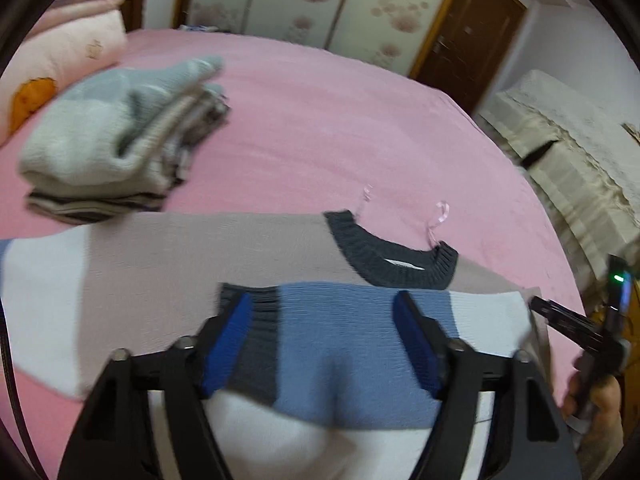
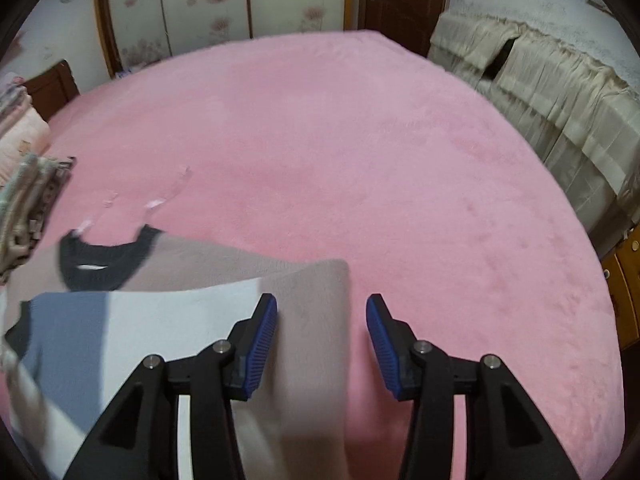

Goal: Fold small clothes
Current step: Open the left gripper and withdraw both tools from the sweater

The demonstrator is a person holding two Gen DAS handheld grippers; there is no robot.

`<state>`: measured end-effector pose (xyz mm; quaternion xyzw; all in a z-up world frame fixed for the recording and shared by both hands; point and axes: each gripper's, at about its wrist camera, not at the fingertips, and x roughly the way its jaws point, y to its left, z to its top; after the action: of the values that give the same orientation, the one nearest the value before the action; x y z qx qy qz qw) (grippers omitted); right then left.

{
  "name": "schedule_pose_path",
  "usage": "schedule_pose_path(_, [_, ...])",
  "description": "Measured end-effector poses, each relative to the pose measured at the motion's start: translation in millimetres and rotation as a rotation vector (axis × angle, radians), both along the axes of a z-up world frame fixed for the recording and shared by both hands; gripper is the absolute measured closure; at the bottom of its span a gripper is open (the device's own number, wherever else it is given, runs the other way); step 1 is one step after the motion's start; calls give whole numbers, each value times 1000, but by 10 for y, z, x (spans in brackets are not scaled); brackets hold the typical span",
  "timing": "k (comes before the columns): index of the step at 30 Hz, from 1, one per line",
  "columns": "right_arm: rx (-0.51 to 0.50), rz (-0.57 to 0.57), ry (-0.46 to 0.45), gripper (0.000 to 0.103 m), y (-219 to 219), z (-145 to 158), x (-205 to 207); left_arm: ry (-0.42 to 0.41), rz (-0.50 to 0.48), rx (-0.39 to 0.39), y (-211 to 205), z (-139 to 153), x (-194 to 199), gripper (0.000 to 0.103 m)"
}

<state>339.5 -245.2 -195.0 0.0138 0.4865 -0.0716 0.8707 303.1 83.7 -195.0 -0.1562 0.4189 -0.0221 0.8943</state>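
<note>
Directly under the left hand-held gripper lies the colour-block knit sweater, spread across the near edge of the pink bed, its long axis running side to side and a sleeve already folded over the body; both blue-padded jaws stand apart, released, gripping nothing. Further right, the right hand-held gripper hovers likewise released over the sweater's right edge, nearer that hem; folded clothes sit toward the far-left corner.

Colour-blocked sweater, seemingly beige-blue-white; pink bedspread
</note>
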Motion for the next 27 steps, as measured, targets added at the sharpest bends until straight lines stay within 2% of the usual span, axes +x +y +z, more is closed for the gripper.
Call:
schedule_pose_path(1, [-11,-7,18,56,-17,-69,52,27,-22,-4,-23,-86,80,55])
schedule_pose_path(2, [-12,-12,32,56,-44,-137,86,64,-31,-4,-39,-181,152,67])
schedule_pose_path(3, [6,-14,52,56,-95,-220,119,122,-30,-1,-33,-323,238,73])
schedule_pose_path(5, [29,-25,53,56,-154,-270,118,172,-11,5,-10,-492,309,78])
schedule_pose_path(10, [43,-62,20,56,-274,-243,35,139,-6,-24,104,-560,291,81])
schedule_pose_path(12, [77,-78,24,56,-330,-246,10,142,-10,-23,119,-534,274,80])
schedule_pose_path(13, [91,-82,25,56,-341,-218,-15,148,-16,-14,109,-496,259,77])
schedule_pose_path(14, [95,-85,24,56,-345,-186,-45,156,-17,4,72,-458,256,67])
schedule_pose_path(15, [96,-90,19,56,-339,-114,-94,161,-14,29,56,-382,227,43])
schedule_pose_path(17, [100,-91,4,56,-282,38,-221,136,11,72,6,-237,140,22])
schedule_pose_path(19, [132,-72,-27,56,-182,203,-385,85,10,80,-34,-14,-18,20])
schedule_pose_path(23, [158,-42,-57,54,-16,485,-682,80,0,84,-102,312,-293,20])
schedule_pose_path(27, [172,-21,-82,54,157,779,-1007,61,-1,126,-164,615,-613,18])
